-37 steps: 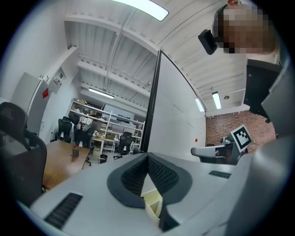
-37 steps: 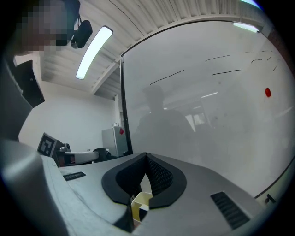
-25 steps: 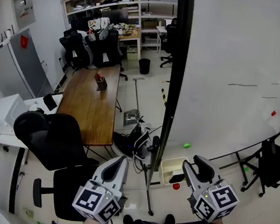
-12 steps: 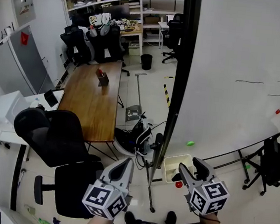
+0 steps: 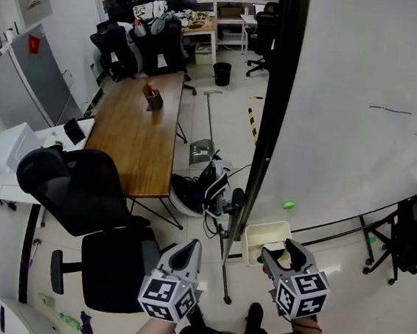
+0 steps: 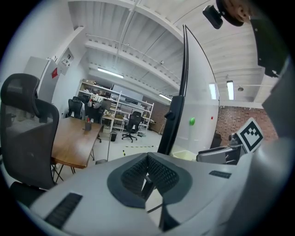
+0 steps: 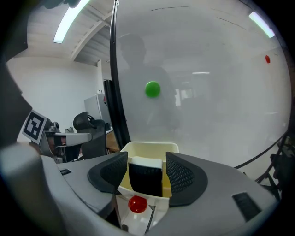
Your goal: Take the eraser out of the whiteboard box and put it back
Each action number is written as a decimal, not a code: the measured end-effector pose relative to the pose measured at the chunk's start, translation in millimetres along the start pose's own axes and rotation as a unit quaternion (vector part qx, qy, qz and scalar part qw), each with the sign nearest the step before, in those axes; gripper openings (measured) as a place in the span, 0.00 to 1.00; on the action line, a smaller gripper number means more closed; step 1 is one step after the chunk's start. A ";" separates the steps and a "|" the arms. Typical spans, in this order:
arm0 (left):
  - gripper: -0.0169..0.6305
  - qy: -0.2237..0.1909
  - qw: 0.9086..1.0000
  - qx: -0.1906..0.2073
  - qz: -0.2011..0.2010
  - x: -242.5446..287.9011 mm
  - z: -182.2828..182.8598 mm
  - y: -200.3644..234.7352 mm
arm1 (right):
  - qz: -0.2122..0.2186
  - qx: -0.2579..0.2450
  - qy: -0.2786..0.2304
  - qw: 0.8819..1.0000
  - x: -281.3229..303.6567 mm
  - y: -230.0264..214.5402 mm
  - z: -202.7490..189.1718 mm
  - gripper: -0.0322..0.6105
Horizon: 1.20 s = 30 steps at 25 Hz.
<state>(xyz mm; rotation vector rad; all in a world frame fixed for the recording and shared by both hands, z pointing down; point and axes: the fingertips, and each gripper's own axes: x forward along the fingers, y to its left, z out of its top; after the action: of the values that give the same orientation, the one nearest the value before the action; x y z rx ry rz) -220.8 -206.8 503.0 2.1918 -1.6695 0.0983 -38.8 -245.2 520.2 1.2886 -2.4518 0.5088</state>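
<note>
Head view: at the left of the frame a black office chair (image 5: 72, 193) stands beside a long wooden table (image 5: 141, 137) that runs toward the upper left. Low and left of centre is the left gripper (image 5: 188, 251), its marker cube nearest the camera. It tapers to a single point over the pale floor. The left gripper view bears this out: the ribbed pads (image 6: 159, 173) are pressed together at their tips, and nothing sits between them.

Right of that, the whiteboard's black frame post (image 5: 274, 110) runs from the top of the frame down to the centre. At its foot, low on the board, hangs the cream whiteboard box (image 5: 264, 235). The right gripper (image 5: 282, 253) sits directly below the box, at lower centre-right.

In the right gripper view the jaws are spread and have just been opening. The eraser (image 7: 145, 177), dark with a white top, stands upright in the box (image 7: 147, 148) and shows in the gap between the two pads. Neither pad presses on it. A small red round piece (image 7: 137, 203) shows just below the box's front wall. A green magnet (image 7: 152, 89) sticks to the whiteboard (image 5: 363, 105) above the box. The board fills the right of both views.
</note>
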 end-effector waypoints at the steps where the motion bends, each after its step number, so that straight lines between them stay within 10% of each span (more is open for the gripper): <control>1: 0.06 0.005 1.000 -0.004 0.003 0.9 -6.6 1.2 | -0.001 0.000 0.004 1.000 1.7 0.1 -5.3 0.50; 18: 0.06 0.035 0.999 -0.018 -0.017 22.2 -47.0 -3.9 | -0.044 0.007 -0.002 0.999 25.7 -6.6 -27.0 0.51; 30: 0.06 -0.013 1.000 0.000 -0.024 2.8 20.6 -22.5 | -0.024 0.025 -0.053 0.998 -20.9 -3.5 39.4 0.50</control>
<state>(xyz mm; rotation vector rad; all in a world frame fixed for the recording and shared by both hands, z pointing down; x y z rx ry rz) -202.4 -211.4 479.0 2.2408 -1.6287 0.0556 -29.2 -249.8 476.8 1.4248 -2.5021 0.5047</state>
